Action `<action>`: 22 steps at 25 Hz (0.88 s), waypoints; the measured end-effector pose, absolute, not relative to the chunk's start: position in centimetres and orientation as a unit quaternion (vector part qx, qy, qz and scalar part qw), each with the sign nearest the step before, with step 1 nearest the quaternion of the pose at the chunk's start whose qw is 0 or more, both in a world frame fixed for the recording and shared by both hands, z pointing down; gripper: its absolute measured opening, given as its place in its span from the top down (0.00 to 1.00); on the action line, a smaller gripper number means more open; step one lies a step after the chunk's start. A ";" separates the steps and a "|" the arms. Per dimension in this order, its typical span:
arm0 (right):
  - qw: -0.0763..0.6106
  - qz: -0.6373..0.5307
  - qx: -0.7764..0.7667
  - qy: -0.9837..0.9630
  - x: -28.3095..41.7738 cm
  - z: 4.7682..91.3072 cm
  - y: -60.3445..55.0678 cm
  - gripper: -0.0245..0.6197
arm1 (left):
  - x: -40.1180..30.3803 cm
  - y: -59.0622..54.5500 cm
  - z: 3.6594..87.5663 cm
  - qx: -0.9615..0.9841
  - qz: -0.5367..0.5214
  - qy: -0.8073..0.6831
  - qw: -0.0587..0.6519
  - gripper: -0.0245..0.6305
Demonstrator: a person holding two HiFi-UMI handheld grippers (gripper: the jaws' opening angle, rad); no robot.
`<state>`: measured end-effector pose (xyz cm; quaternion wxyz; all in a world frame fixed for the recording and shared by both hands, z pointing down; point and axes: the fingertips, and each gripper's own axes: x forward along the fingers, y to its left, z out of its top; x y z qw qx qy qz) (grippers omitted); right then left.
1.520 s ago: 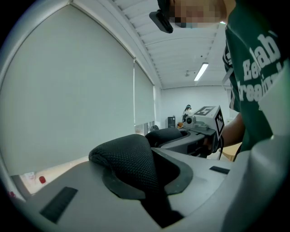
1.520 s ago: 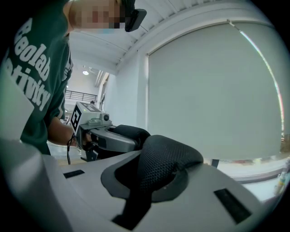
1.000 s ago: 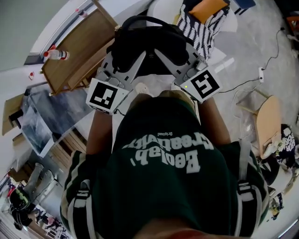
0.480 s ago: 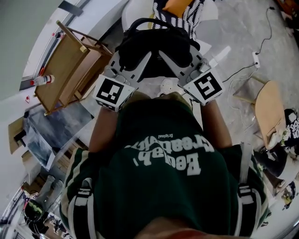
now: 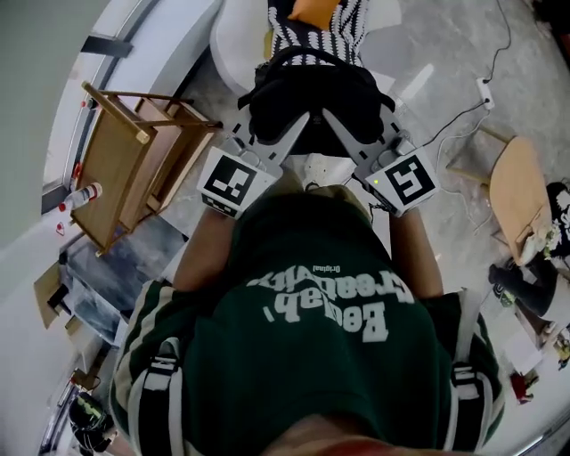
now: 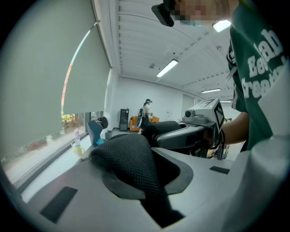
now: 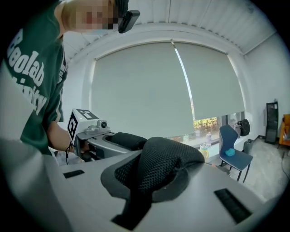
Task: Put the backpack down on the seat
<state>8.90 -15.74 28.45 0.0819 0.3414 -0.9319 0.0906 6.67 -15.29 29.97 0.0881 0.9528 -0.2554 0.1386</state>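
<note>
In the head view a black backpack (image 5: pixel 312 98) hangs in front of my chest, held up between both grippers. My left gripper (image 5: pixel 287 132) is shut on one padded mesh shoulder strap (image 6: pixel 131 158), which fills its jaws in the left gripper view. A second mesh strap (image 7: pixel 165 165) has my right gripper (image 5: pixel 346 132) shut on it. Beyond the backpack lies a white rounded seat (image 5: pixel 233 44) with a black-and-white striped cushion (image 5: pixel 316 22) and an orange one on top. The backpack's lower part is hidden behind the grippers.
A wooden chair (image 5: pixel 125 160) stands at the left beside a white ledge with a bottle (image 5: pixel 80 194). A cable and power strip (image 5: pixel 485 89) lie on the floor at the right, near a round wooden board (image 5: pixel 517 196). A blue chair (image 7: pixel 233 154) stands by the window.
The backpack and both grippers have moved forward towards the white seat and striped cushion. The wooden chair has slid down and left in the view. Both grips are unchanged.
</note>
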 end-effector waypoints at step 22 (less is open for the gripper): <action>0.093 0.197 0.428 -0.877 15.5 36.4 -35.6 0.87 | 12.7 -35.8 37.0 0.969 0.182 -0.122 0.117 0.85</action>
